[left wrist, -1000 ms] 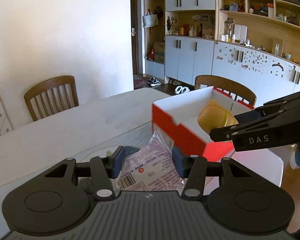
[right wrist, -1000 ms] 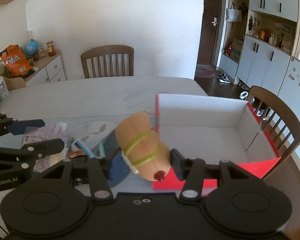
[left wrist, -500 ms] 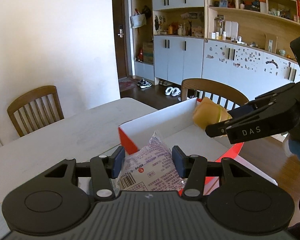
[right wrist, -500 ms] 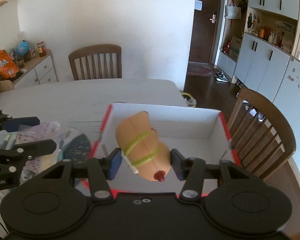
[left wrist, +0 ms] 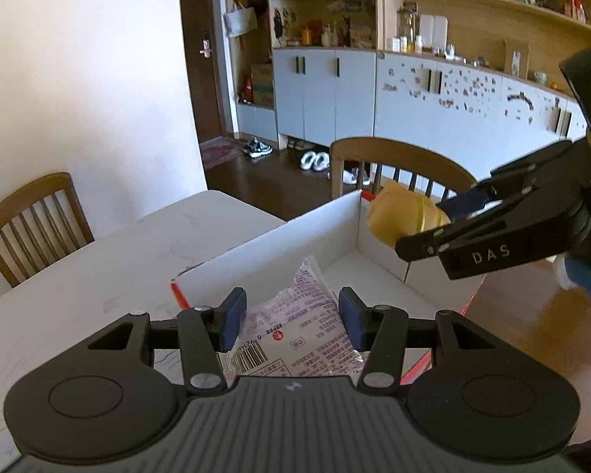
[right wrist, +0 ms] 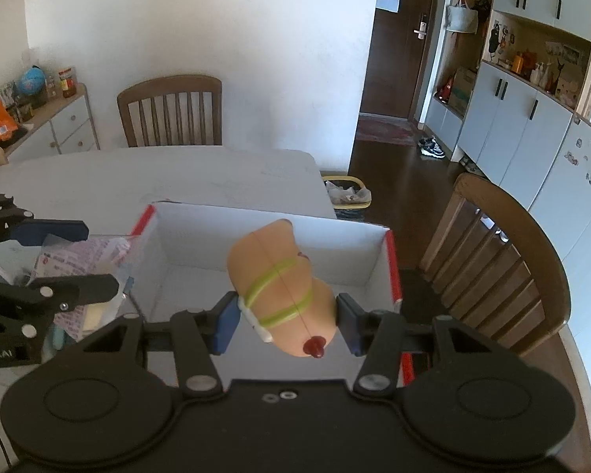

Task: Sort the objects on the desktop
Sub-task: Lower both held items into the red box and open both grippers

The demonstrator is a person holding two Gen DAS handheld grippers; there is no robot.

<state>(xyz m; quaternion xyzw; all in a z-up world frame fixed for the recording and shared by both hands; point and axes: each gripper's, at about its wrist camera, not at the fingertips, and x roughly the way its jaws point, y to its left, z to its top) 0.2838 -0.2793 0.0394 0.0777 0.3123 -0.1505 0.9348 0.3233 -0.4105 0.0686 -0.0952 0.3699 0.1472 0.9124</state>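
Observation:
My left gripper (left wrist: 291, 321) is shut on a white snack packet (left wrist: 301, 331) with pink print and a barcode, held over the near corner of an open box (left wrist: 287, 238) with white inside and red outside. My right gripper (right wrist: 285, 323) is shut on a tan toy hot dog (right wrist: 281, 289) with green stripes and a red tip, hanging above the same box (right wrist: 264, 240). In the left wrist view the right gripper (left wrist: 441, 222) holds the toy (left wrist: 404, 213) over the box's far right corner. The right wrist view shows the left gripper (right wrist: 71, 256) with the packet (right wrist: 86, 256) at the box's left wall.
The box stands on a white table (right wrist: 177, 175) near its right edge. Wooden chairs (right wrist: 504, 260) (right wrist: 173, 114) stand at the table's right side and far end. Small items lie on the table under the left gripper. A bin (right wrist: 346, 195) sits on the floor past the table.
Both grippers have travelled sideways with their loads and now hang over the open box; earlier the packet and the toy were short of the box's red wall. Neither grip has changed.

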